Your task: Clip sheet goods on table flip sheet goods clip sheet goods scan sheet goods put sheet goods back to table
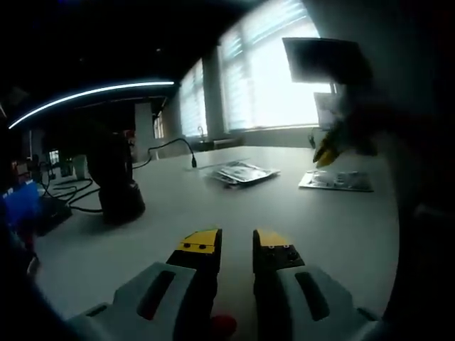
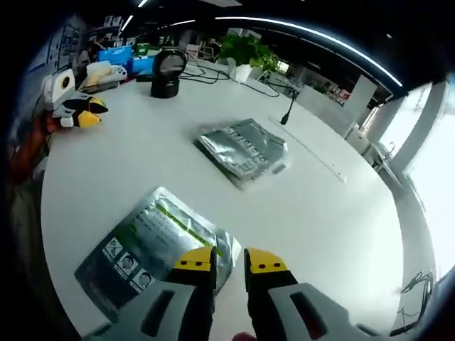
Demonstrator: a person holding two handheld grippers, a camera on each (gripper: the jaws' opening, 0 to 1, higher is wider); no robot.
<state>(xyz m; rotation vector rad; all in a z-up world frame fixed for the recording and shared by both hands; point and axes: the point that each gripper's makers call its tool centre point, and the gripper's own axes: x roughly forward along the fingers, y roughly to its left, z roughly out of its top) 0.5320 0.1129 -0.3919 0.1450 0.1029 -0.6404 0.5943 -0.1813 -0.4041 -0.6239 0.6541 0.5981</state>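
Yellow-tipped right tongs (image 2: 229,261) are seen with jaws slightly apart, gripping nothing, just above the white worktop (image 2: 341,234). One silver sheet pouch (image 2: 153,245) lies flat at 9 o'clock of the tips, its edge beneath the left jaw. A second pouch (image 2: 245,148) lies at 12 o'clock. Left tongs (image 1: 237,245) are likewise apart and empty, above the worktop, near a black scanner stand (image 1: 119,185).

The left tongs (image 1: 237,245) hung parted above the bench (image 1: 334,227); two silver pouches (image 1: 245,172) (image 1: 335,180) lay beyond.
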